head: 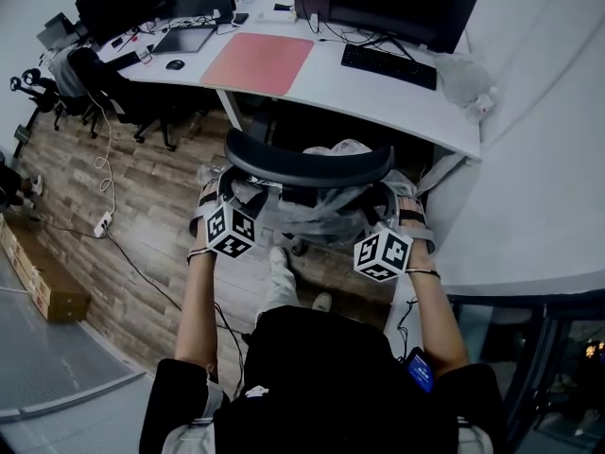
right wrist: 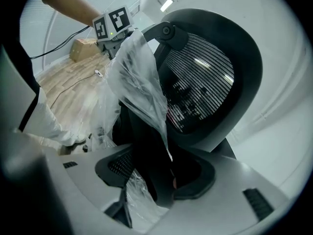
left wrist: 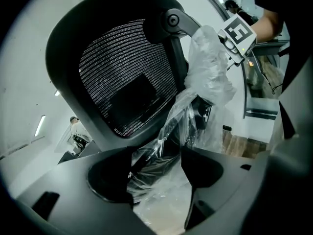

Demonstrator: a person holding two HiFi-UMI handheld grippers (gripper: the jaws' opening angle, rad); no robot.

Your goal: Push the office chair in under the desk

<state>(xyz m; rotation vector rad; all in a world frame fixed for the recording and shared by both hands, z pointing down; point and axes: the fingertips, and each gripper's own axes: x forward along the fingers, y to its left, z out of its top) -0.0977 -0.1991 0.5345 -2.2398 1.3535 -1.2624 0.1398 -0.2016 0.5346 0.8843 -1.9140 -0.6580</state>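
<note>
Both sides of office chair [head: 307,165] pinched by left gripper [head: 223,197] and right gripper [head: 405,211], desk [head: 378,88] ahead

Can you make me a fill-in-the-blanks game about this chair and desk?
The office chair has a mesh back coloured ___.
Crinkly clear ___ is wrapped over the chair's sides.
The mat on the white desk is ___.
Missing words: black, plastic, pink.

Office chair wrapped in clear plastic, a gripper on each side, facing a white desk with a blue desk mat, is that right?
Not quite: the desk mat is pink, not blue, as the head view shows. The rest holds.
</note>
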